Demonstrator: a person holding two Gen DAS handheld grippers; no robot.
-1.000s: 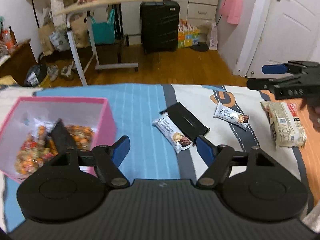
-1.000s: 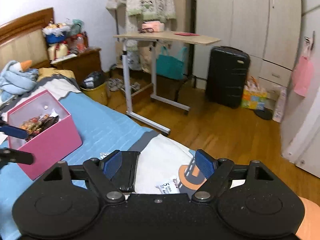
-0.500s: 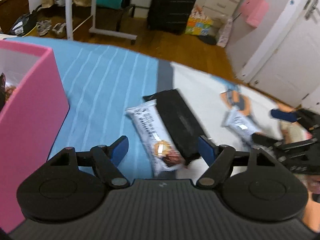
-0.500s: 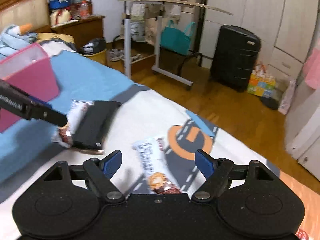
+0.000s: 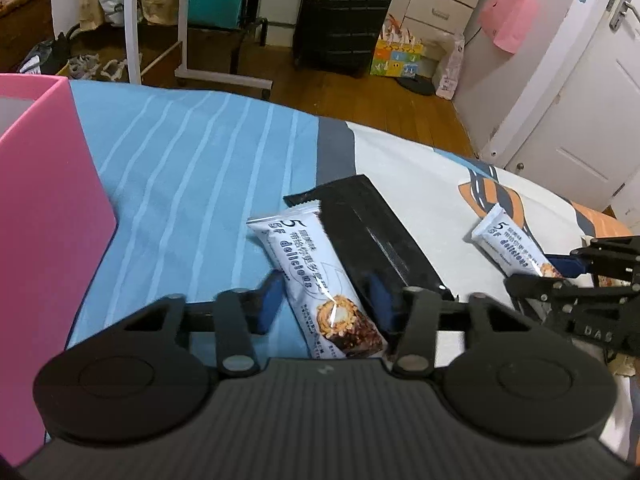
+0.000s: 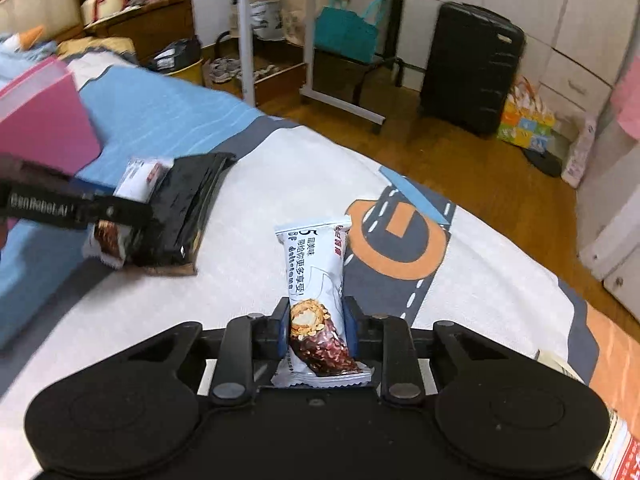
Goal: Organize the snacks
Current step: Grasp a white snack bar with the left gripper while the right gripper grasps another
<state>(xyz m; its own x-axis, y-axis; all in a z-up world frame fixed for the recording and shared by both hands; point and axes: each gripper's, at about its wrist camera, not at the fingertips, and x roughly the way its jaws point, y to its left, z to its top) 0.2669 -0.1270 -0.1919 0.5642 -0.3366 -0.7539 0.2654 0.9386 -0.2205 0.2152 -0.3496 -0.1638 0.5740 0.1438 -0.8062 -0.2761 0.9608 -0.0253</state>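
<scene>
On the bedspread, a white snack bar (image 5: pixel 308 264) lies against a flat black packet (image 5: pixel 372 228). My left gripper (image 5: pixel 325 304) is down over the bar's near end, its jaws closing, with the blue pads touching both sides of the bar. In the right wrist view its dark finger (image 6: pixel 100 212) crosses that bar and the black packet (image 6: pixel 188 204). A second white snack bar (image 6: pixel 314 264) lies further right, and my right gripper (image 6: pixel 316 328) is shut on its chocolate-printed end. The pink box (image 5: pixel 44 208) stands to the left.
A pale cracker pack (image 6: pixel 624 452) lies at the bed's right. Beyond the bed's far edge is wooden floor with a rolling side table (image 6: pixel 244 40), a black suitcase (image 5: pixel 344 12) and bags. The blue striped cover (image 5: pixel 192 168) separates box and snacks.
Both grippers have come down onto the bed and narrowed from wide open. The left one now brackets the near white bar; the right one has shut on the other bar.
</scene>
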